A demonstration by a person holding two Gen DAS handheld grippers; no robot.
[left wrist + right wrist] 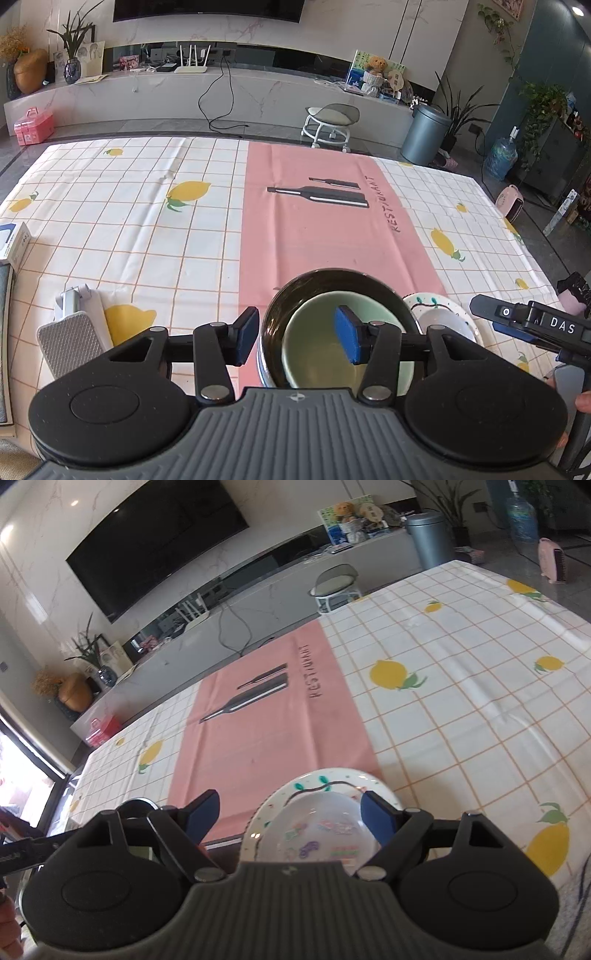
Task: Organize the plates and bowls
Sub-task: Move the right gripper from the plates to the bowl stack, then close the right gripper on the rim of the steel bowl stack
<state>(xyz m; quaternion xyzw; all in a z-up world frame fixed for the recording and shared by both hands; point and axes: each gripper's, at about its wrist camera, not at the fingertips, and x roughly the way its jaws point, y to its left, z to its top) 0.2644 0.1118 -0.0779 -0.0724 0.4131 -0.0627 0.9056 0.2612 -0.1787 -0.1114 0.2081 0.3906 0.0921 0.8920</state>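
bowls [332, 339] sit nested beneath both downward-tilted grippers, left [301, 336] and right [288, 818], fingers spread, holding nothing.

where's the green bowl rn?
Left wrist view, bottom centre: the green bowl sits nested inside the dark bowl, at the pink runner's near end, left of the white patterned plate.

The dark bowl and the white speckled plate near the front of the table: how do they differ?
The dark bowl is glossy black-brown and deep; the white speckled plate is pale, shallow and painted with a dark wavy line and green marks. The dark bowl holds a pale green bowl; the plate carries a white bowl with colourful stickers. Both sit side by side, each nesting a smaller dish.
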